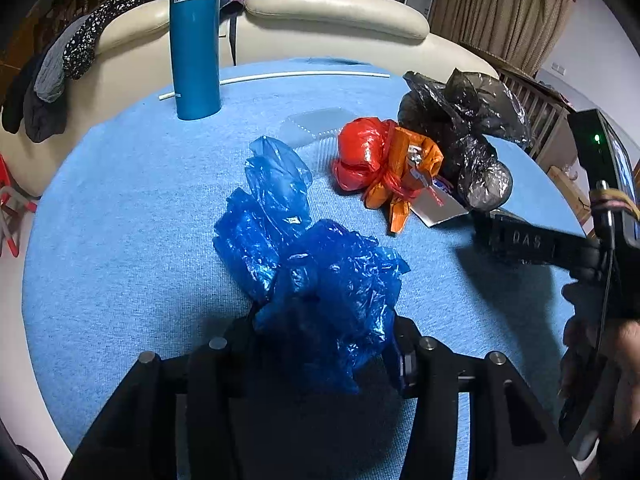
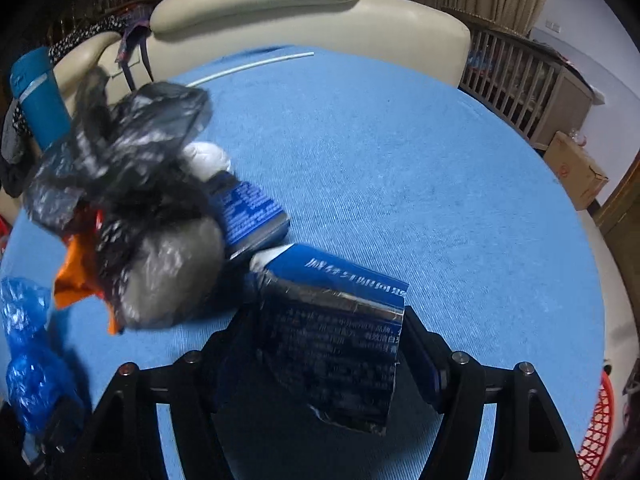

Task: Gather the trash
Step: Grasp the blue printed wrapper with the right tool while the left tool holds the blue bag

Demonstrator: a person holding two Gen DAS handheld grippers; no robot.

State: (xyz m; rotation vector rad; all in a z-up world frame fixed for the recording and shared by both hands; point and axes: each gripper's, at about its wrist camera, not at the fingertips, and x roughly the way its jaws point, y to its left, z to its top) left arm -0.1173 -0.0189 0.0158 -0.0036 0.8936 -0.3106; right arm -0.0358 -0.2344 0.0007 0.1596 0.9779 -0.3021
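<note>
A crumpled blue plastic bag (image 1: pixel 320 280) lies on the blue-clothed table (image 1: pixel 120 200), and my left gripper (image 1: pixel 324 344) is shut on its near end. Further back sit a tied red bag with an orange wrapper (image 1: pixel 384 160) and a black plastic bag (image 1: pixel 460 128). My right gripper (image 1: pixel 484 224) reaches in from the right, beside the black bag. In the right wrist view my right gripper (image 2: pixel 324 336) is shut on a torn blue-and-silver foil packet (image 2: pixel 336 340). To its left are the black bag (image 2: pixel 132 184), the orange wrapper (image 2: pixel 76 276), a second blue packet (image 2: pixel 248 208) and the blue bag (image 2: pixel 28 340).
A tall teal flask (image 1: pixel 195 40) stands at the table's far left, with a thin white rod (image 1: pixel 280 76) along the far edge and a clear plastic tray (image 1: pixel 316 124) near the red bag. A cream sofa (image 1: pixel 332 8) is behind. A red basket (image 2: pixel 596 420) and cardboard box (image 2: pixel 576 172) are on the right.
</note>
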